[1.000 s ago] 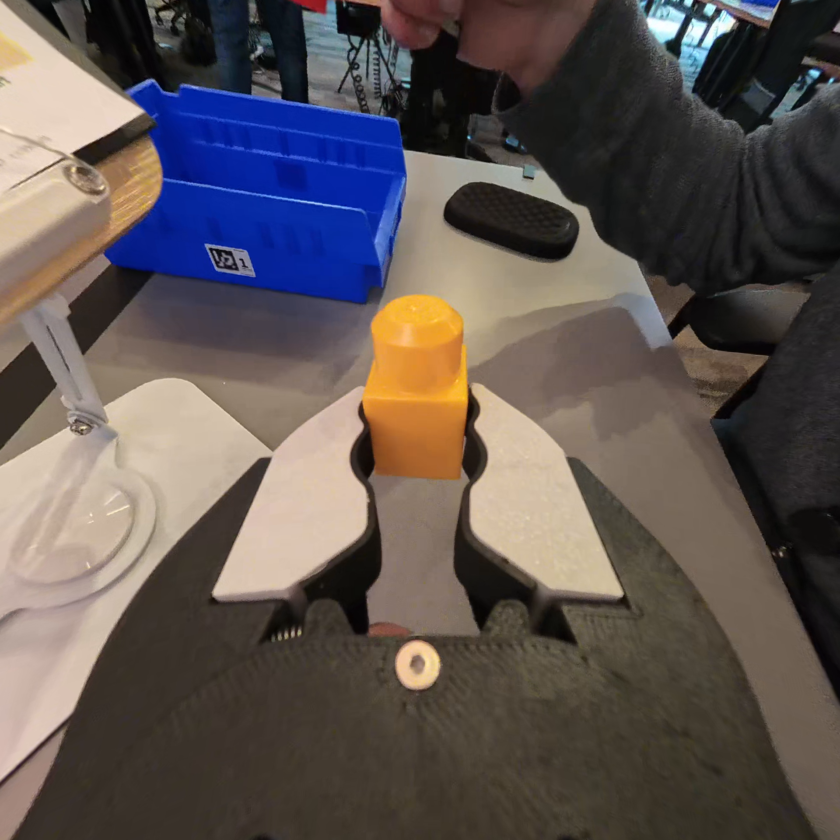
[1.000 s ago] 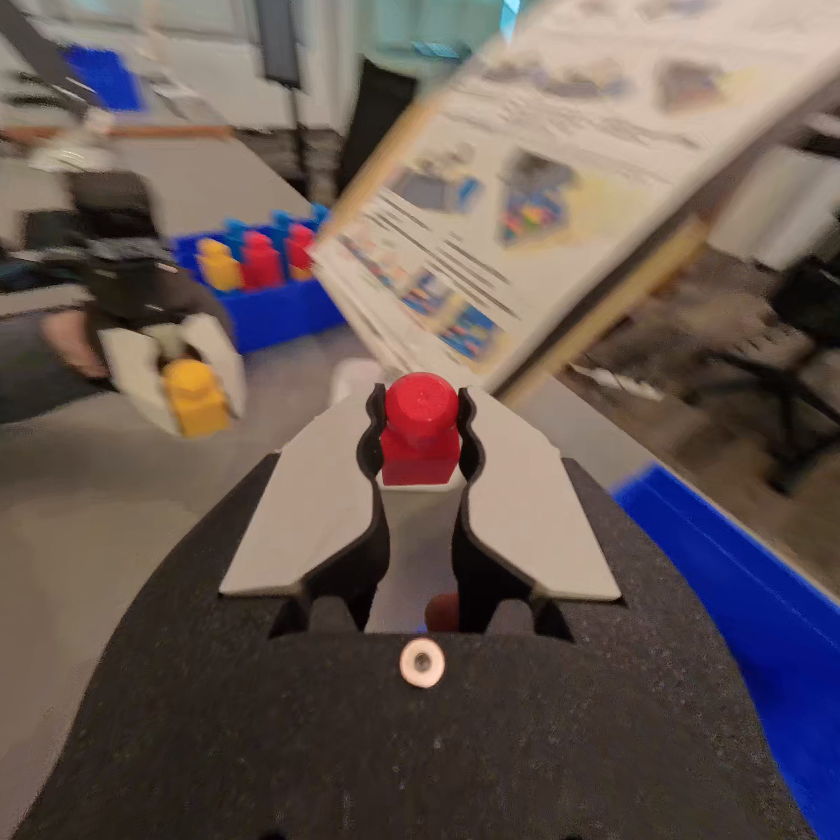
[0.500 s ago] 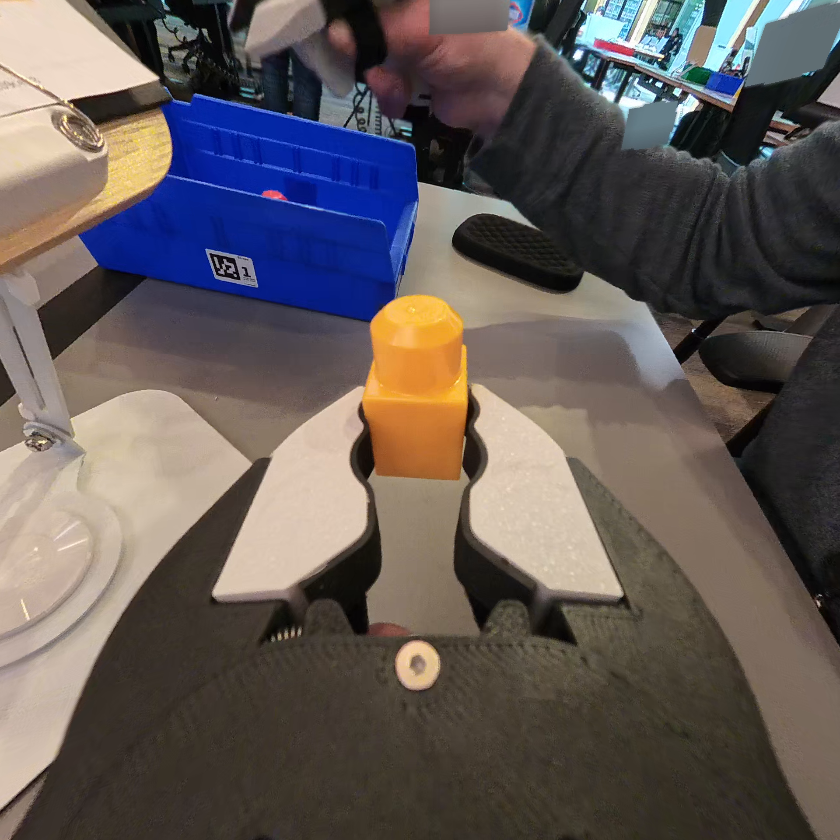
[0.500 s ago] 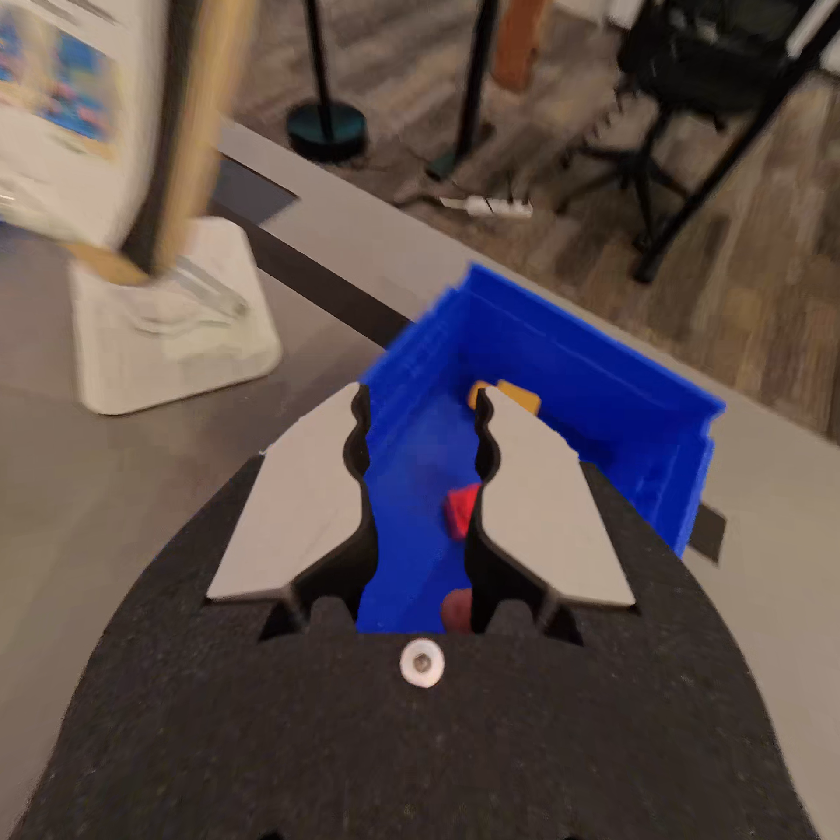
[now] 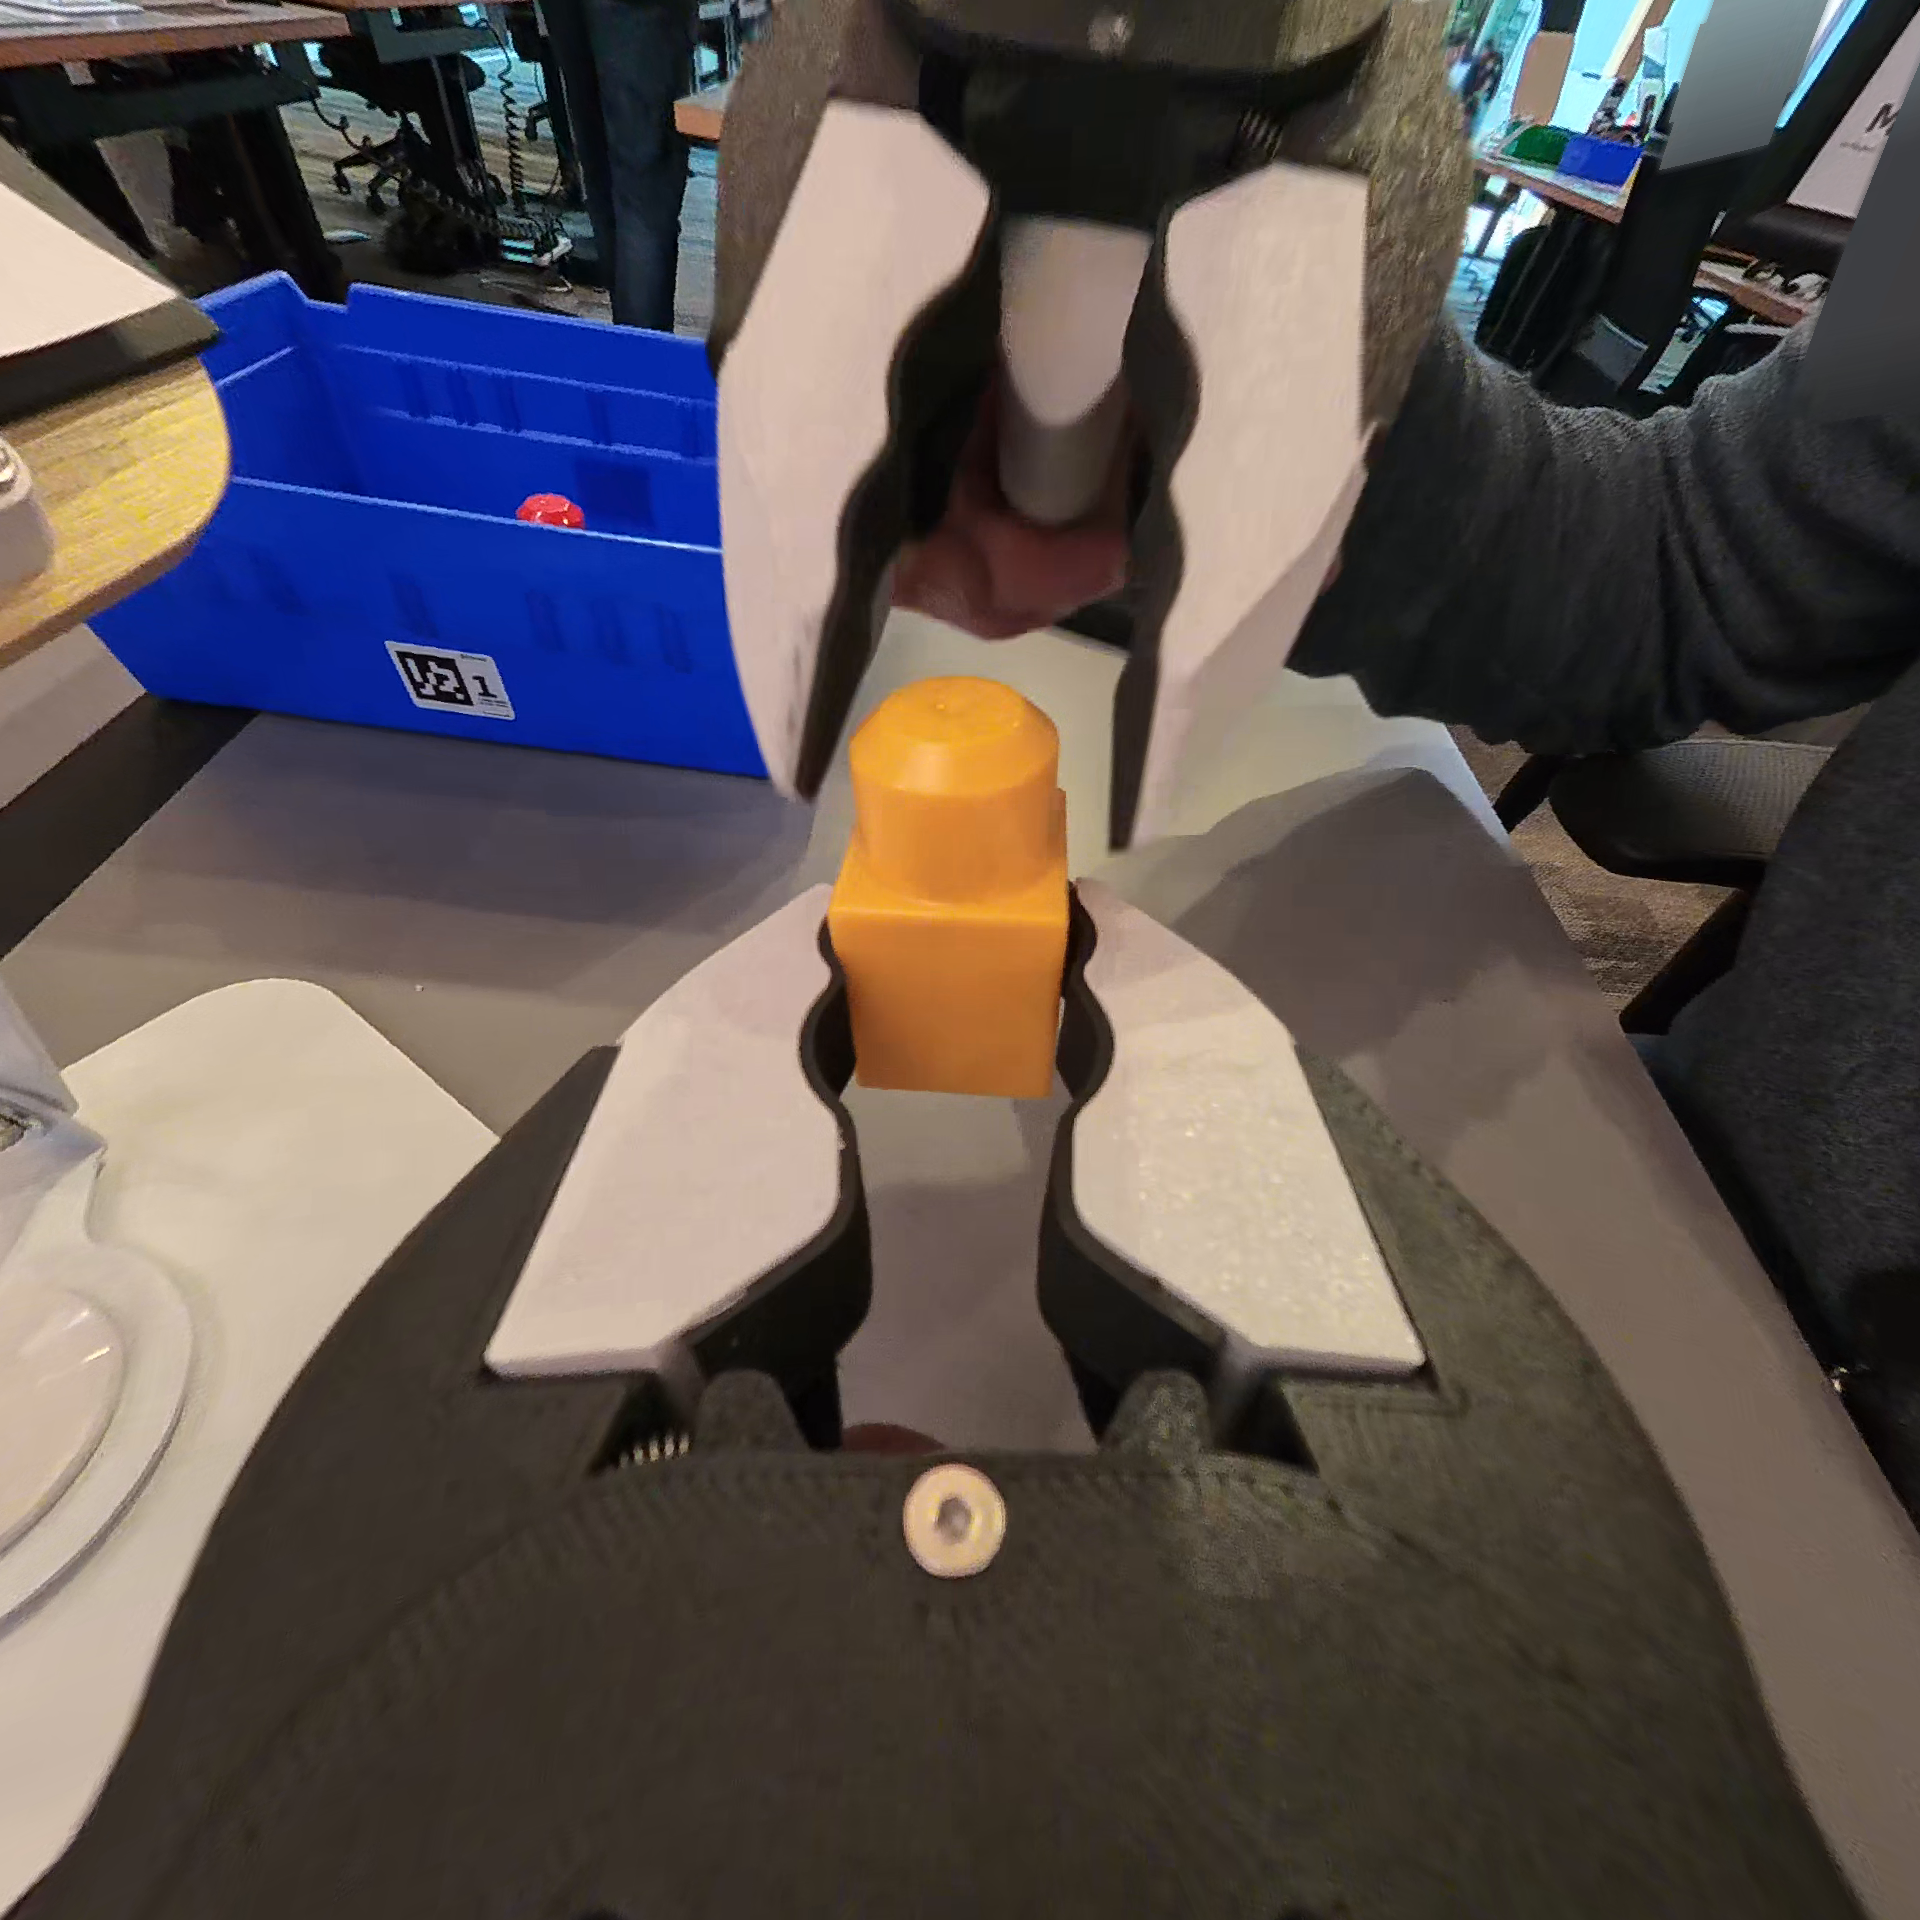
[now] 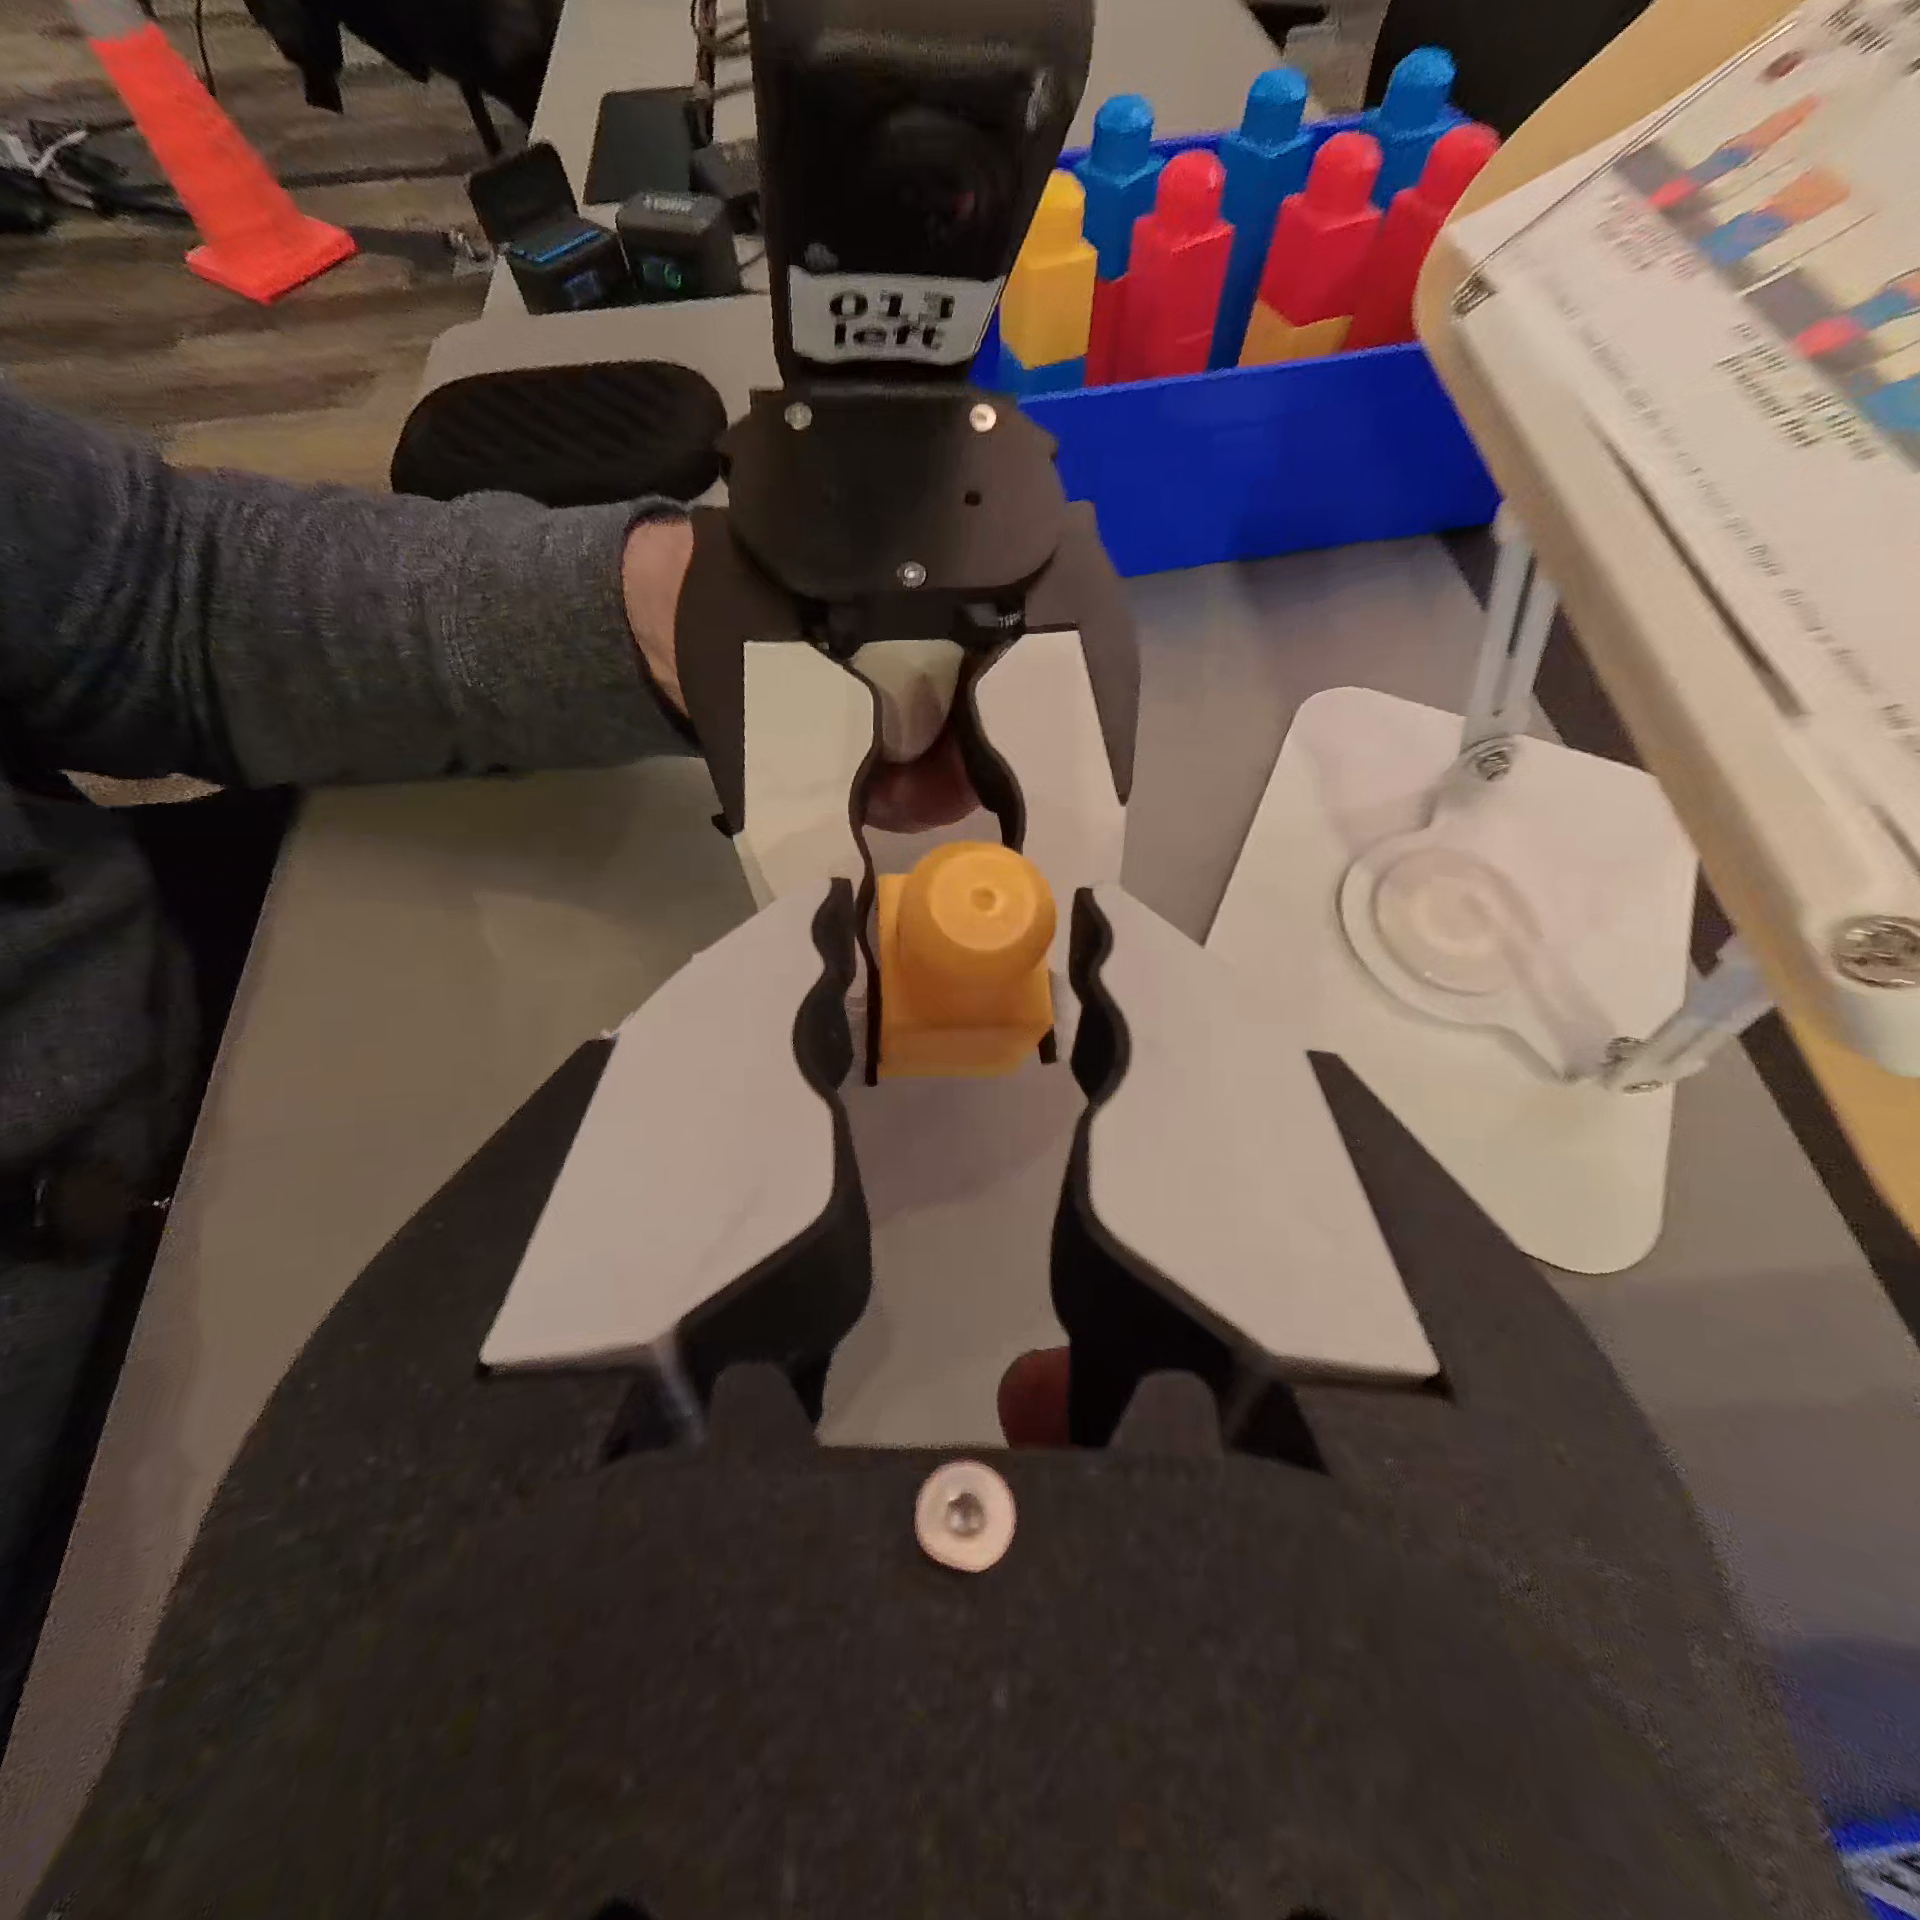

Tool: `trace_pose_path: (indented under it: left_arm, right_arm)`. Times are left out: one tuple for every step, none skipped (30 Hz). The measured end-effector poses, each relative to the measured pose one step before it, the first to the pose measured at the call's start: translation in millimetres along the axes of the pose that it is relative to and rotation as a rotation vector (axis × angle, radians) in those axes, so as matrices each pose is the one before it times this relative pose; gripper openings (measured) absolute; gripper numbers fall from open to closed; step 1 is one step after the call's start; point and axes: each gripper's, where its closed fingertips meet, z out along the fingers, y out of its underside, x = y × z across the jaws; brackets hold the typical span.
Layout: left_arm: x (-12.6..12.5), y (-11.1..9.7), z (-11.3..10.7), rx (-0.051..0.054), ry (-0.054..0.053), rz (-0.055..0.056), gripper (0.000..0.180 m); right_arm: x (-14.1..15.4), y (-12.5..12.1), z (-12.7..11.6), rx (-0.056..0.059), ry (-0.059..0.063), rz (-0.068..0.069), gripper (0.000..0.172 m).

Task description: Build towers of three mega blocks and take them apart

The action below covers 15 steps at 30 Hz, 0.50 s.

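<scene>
1. One orange mega block (image 5: 951, 940) is all that is being held at this moment — the left gripper (image 5: 954, 997) is clamping its square body from both sides, both pads pressing on it, with the round stud pointing up and nothing stacked on it.
2. The right gripper (image 5: 961, 821) is coming in from the opposite side, jaws parted with nothing between the pads; its fingertips are flanking the block's stud without touching it.
3. In the right wrist view, several finished towers (image 6: 1257, 218) of blue, red and yellow blocks are standing in a blue bin (image 6: 1278, 457) near the table's far edge.
4. A second blue bin (image 5: 436, 540), by the far left corner in the left wrist view, is showing one red block (image 5: 551, 510) over its front wall — it looks like the place for loose pieces.
5. Judging by this, a tower is being taken apart and only its last block is left to drop off; which bin it is bound for cannot be told.
</scene>
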Motion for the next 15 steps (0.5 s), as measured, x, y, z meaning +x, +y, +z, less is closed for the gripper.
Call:
trace_pose_path:
  left_arm:
    - [1.08,0.07,-0.15,0.0025,0.0039,0.0004,0.036]
    - [0.87,0.00,-0.17,0.0008,0.0049,0.0004,0.036]
    - [0.20,0.59,0.08,-0.0028,0.0014,-0.0002,0.036]
    - [0.04,-1.03,-0.33,0.0086,0.0000,0.0004,0.036]
    - [1.62,-2.31,-0.49,0.0176,0.0084,0.0039,0.036]
    - [0.96,-3.46,-0.92,0.0210,0.0028,0.0006,0.036]
    - [-0.47,-3.10,-1.33,0.0166,-0.0038,-0.0012,0.037]
    - [-1.39,-0.96,-1.60,0.0039,-0.0073,-0.0007,0.038]
    - [-1.56,0.14,-1.85,0.0024,-0.0057,-0.0009,0.040]
    - [-1.77,1.46,-1.85,-0.0019,-0.0030,-0.0042,0.038]
    - [-1.99,1.59,-1.79,0.0017,-0.0029,-0.0074,0.035]
    - [-2.29,0.96,-1.71,0.0077,-0.0044,-0.0090,0.033]
    - [-1.52,0.79,-1.29,0.0071,0.0015,-0.0092,0.029]
    - [-1.73,0.55,-0.73,0.0054,-0.0012,-0.0071,0.026]
    - [-1.44,0.58,-0.15,0.0037,-0.0017,-0.0056,0.025]
  right_arm:
    - [-0.88,2.24,3.65,-0.0103,-0.0050,-0.0025,0.036]
    - [-0.33,0.40,1.95,0.0020,-0.0028,-0.0007,0.033]
    - [-0.33,-1.10,0.51,0.0103,-0.0034,0.0010,0.032]
    - [-0.72,-2.28,-0.58,0.0163,-0.0049,0.0026,0.031]
    - [-0.93,-2.67,-1.61,0.0178,-0.0058,0.0057,0.029]
    - [-0.14,-2.64,-3.08,0.0135,-0.0002,0.0034,0.029]
    - [1.08,-3.97,-5.37,0.0220,0.0102,-0.0030,0.029]
    - [2.38,-5.04,-7.34,0.0276,0.0158,-0.0006,0.029]
    - [3.86,-3.30,-8.83,0.0165,0.0188,0.0027,0.029]
    - [7.25,-1.42,-10.62,0.0058,0.0359,-0.0015,0.029]
    - [10.74,-0.52,-12.29,0.0036,0.0498,-0.0022,0.029]
    - [11.25,-0.30,-12.89,0.0086,0.0406,0.0064,0.029]
    - [11.38,0.29,-12.38,0.0093,0.0335,0.0136,0.029]
    - [13.46,2.00,-11.71,-0.0001,0.0456,0.0091,0.029]
    - [15.34,4.04,-11.10,-0.0120,0.0556,0.0024,0.029]
